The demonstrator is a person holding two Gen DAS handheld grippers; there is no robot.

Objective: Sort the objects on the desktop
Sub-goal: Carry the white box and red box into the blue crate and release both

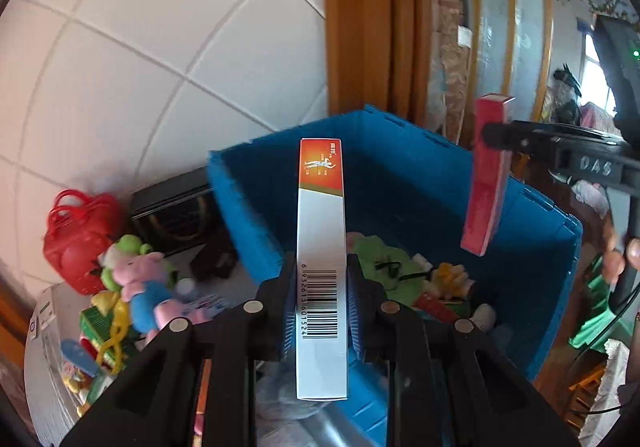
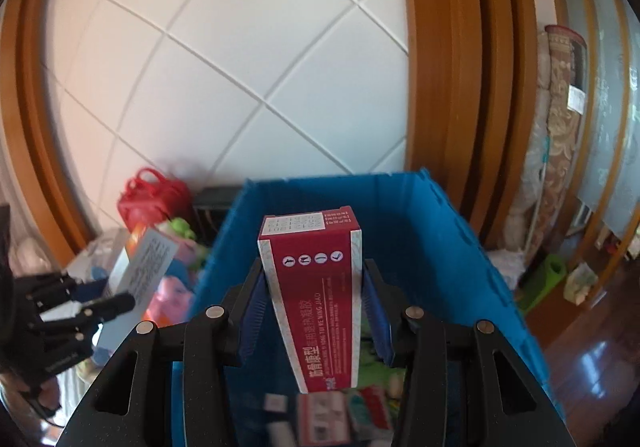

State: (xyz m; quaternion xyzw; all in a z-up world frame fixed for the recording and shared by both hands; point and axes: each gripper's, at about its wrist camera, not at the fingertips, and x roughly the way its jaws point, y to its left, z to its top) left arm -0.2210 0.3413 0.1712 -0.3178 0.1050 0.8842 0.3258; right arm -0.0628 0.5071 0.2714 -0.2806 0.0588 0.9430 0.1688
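Note:
My left gripper (image 1: 322,307) is shut on the narrow sides of a long white box with an orange end and a barcode (image 1: 322,239). It holds the box over the near-left edge of a blue crate (image 1: 400,175). My right gripper (image 2: 316,311) is shut on a red box with white print (image 2: 316,287), held above the same blue crate (image 2: 420,215). In the left wrist view the red box (image 1: 486,175) hangs tilted over the crate's right side in the right gripper (image 1: 496,141). In the right wrist view the left gripper (image 2: 116,303) carries the white box (image 2: 144,267).
Inside the crate lie a green plush (image 1: 380,263), a yellow toy (image 1: 448,275) and several small boxes (image 2: 344,411). Left of the crate are a red basket (image 1: 80,239), plush toys (image 1: 140,279), green boxes (image 1: 96,327) and a black case (image 1: 172,207). A tiled wall and wooden frame (image 1: 360,27) stand behind.

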